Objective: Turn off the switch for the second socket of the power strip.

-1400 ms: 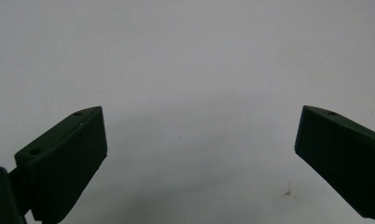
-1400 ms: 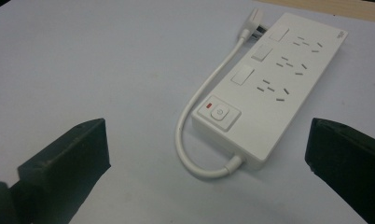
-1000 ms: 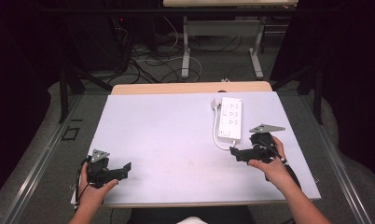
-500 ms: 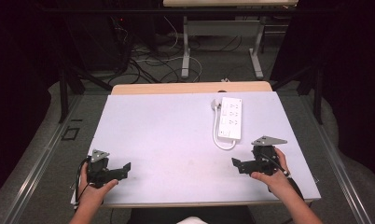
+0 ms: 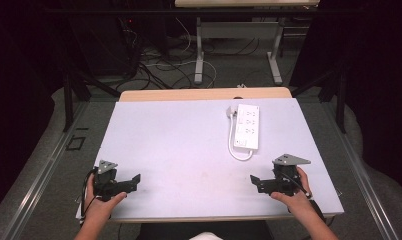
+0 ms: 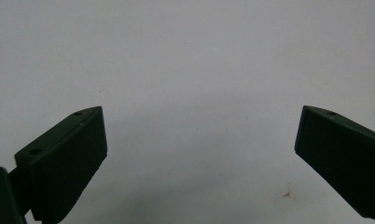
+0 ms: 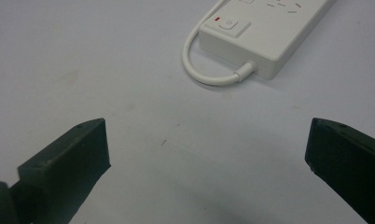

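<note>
Lying toward the far right part of the worktop, a white power strip runs lengthwise from the far edge toward the near one, with its white cable looping out of the near end and back up along its left side to a plug by its far left corner. In the right gripper view the strip's near end shows a switch with a small red mark beside it, and the cable curving out of the end face (the sockets farther along are cut off by the frame).

Near the right part of the near edge, the person's right hand holds the right tool, which points toward the middle of the worktop, well apart from the strip. Its jaws stand wide apart with nothing between them; its own view shows bare worktop in the gap.

Near the left near corner, the left hand holds the left tool, also pointing inward. Its jaws are likewise spread wide and hold nothing, with plain worktop and a small brownish speck seen between them.

Beyond the far edge, cables lie on the floor around the grey legs of another table.
</note>
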Tool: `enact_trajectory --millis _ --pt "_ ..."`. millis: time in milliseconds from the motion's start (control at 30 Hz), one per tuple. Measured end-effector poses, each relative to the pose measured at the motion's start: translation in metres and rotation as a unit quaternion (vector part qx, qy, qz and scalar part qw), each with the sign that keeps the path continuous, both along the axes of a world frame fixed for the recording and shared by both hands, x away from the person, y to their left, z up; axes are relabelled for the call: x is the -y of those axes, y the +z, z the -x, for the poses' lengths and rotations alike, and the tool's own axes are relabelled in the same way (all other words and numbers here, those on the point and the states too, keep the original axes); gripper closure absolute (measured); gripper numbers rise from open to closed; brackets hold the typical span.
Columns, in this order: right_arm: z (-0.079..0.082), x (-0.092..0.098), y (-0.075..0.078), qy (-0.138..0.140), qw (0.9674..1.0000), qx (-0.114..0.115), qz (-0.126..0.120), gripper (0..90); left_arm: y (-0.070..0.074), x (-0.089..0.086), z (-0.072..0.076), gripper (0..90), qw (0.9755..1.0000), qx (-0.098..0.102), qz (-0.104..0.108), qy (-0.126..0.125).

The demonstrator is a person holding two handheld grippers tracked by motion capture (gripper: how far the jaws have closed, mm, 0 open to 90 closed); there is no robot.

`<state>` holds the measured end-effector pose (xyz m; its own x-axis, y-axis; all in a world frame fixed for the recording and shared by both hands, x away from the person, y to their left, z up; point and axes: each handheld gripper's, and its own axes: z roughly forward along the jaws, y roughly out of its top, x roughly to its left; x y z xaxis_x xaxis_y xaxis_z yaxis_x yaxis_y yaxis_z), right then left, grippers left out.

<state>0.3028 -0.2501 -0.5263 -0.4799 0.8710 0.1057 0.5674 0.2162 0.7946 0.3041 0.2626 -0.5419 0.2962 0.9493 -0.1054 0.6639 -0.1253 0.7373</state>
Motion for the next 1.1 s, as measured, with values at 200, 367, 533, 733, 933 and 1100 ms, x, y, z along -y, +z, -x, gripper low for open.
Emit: enact_trajectory --millis 200,367,533,733,933,1100 --pt "0.000 0.006 -0.008 -0.013 0.9999 0.002 0.001 0.0 0.001 0.000 0.000 2.0 1.0000 -0.002 -0.002 -0.004" --pt "-0.004 0.014 -0.016 -0.022 0.9998 0.000 0.005 0.0 0.001 0.000 0.000 2.0 1.0000 -0.001 0.000 -0.004" --pt "-0.006 0.018 -0.020 -0.036 0.9993 -0.002 0.001 0.0 0.001 0.000 0.000 2.0 1.0000 -0.001 -0.001 -0.005" --pt "-0.009 0.022 -0.023 -0.048 0.9988 -0.005 0.003 0.0 0.001 -0.001 -0.001 2.0 1.0000 -0.002 -0.004 -0.008" --pt "-0.011 0.025 -0.028 -0.055 0.9984 -0.012 0.001 0.0 0.001 -0.001 -0.001 2.0 1.0000 -0.002 -0.004 -0.008" --pt "-0.013 0.027 -0.030 -0.056 0.9983 -0.014 0.002 0.0 0.001 -0.001 -0.001 2.0 1.0000 -0.002 -0.004 -0.007"
